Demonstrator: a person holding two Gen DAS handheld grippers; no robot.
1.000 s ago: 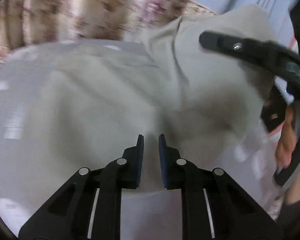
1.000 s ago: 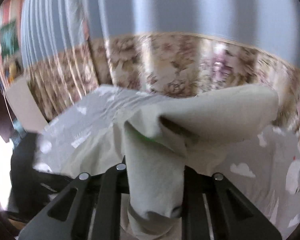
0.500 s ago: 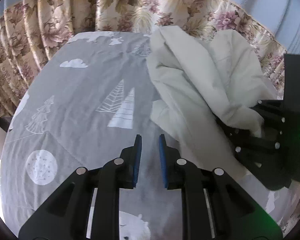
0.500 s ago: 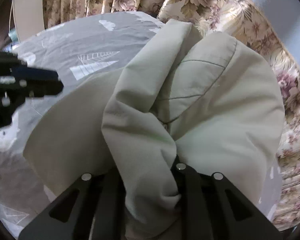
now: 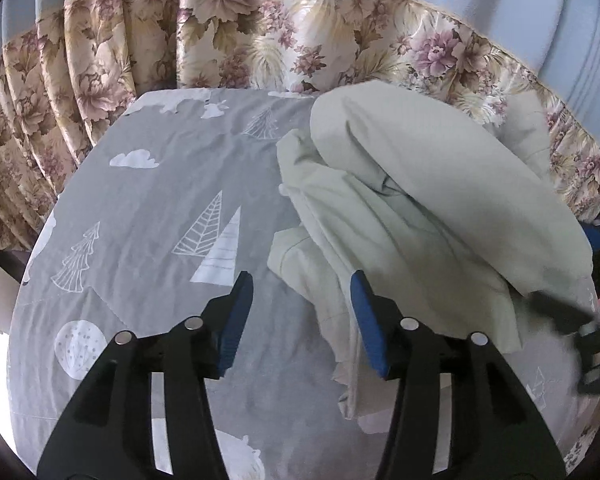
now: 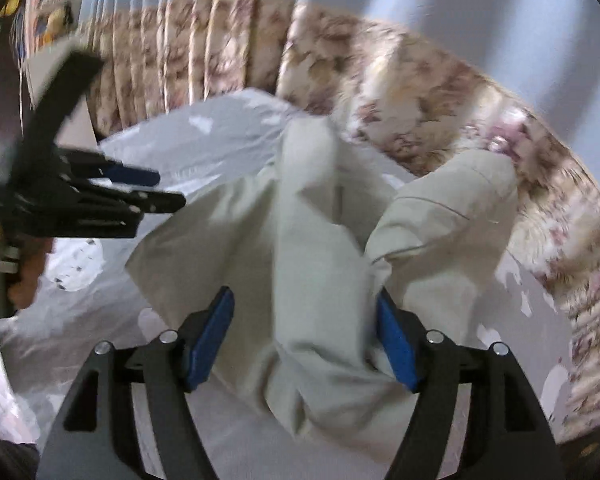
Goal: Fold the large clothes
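Both tongs, right tongs and left tongs, are spreading, releasing the pale garment crumpled at centre right; folding is restarting.

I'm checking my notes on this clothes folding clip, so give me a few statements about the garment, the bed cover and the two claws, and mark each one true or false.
1. The pale green garment lies crumpled in a heap, not folded flat. True.
2. The bed cover is plain white. False: it is grey with white trees and clouds.
3. The right claw is clamped shut on the garment. False: its jaws are opening, with a fold of cloth between them.
4. The left claw has its jaws apart, opening. True.
5. Floral curtains hang behind the bed. True.
6. A neat stack of folded shirts sits beside the garment. False: no such stack shows.
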